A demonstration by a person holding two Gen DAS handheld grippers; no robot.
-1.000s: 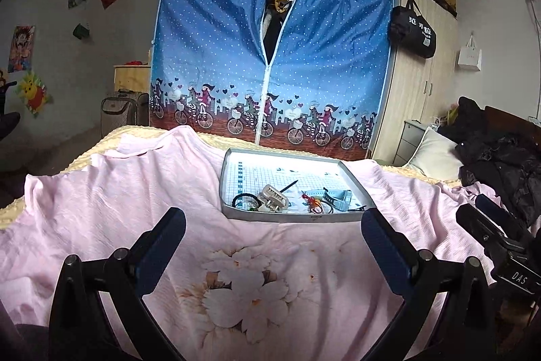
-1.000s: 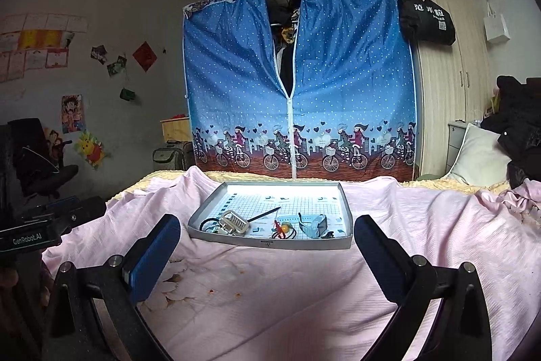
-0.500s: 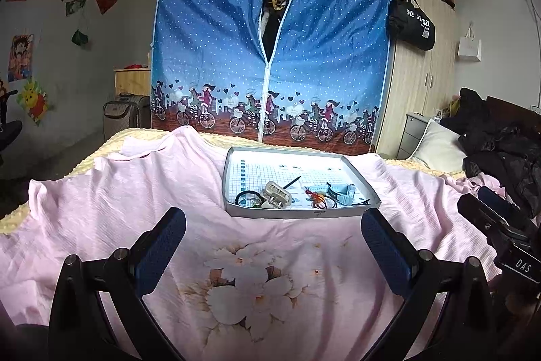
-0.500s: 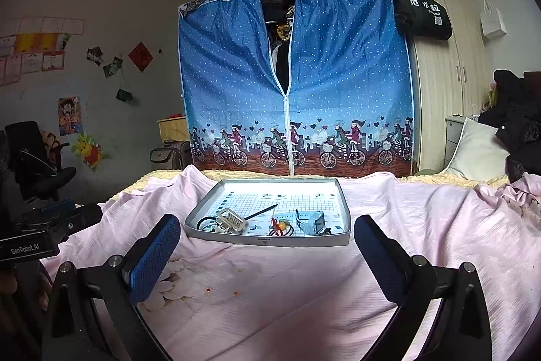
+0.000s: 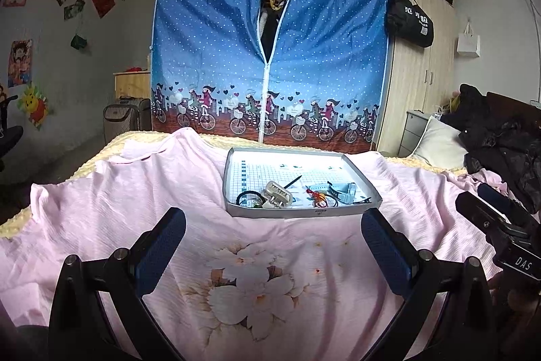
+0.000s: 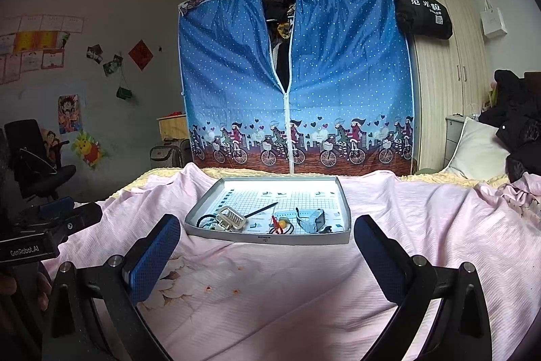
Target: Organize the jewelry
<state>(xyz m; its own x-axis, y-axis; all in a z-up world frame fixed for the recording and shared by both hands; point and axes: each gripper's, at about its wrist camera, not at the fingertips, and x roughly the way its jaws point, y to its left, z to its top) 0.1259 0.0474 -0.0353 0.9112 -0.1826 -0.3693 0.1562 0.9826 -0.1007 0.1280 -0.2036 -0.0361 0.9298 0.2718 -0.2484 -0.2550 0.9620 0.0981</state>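
Note:
A shallow grey tray (image 5: 233, 178) (image 6: 199, 212) with a grid-printed floor lies on the pink sheet ahead of both grippers. Along its near side lie a black hair tie (image 5: 248, 197) (image 6: 204, 220), a beige claw clip (image 5: 278, 192) (image 6: 231, 218), a thin black stick (image 5: 292, 181) (image 6: 262, 209), a red and orange trinket (image 5: 316, 196) (image 6: 279, 222) and a pale blue watch (image 5: 341, 190) (image 6: 312, 219). My left gripper (image 5: 273, 251) is open and empty, short of the tray. My right gripper (image 6: 267, 254) is likewise open and empty, just before the tray's near wall.
The pink flowered sheet (image 5: 135, 192) covers a bed with a yellow blanket edge (image 6: 162, 173). A blue fabric wardrobe (image 5: 270, 56) and wooden cupboard (image 6: 443, 83) stand behind. A pillow (image 5: 439, 146) and dark clothes (image 5: 500, 137) lie at right, an office chair (image 6: 37, 164) at left.
Both views have tilted slightly so the tray sits a bit lower and nearer in frame. Both grippers stay open and empty; the tray's contents have not moved.

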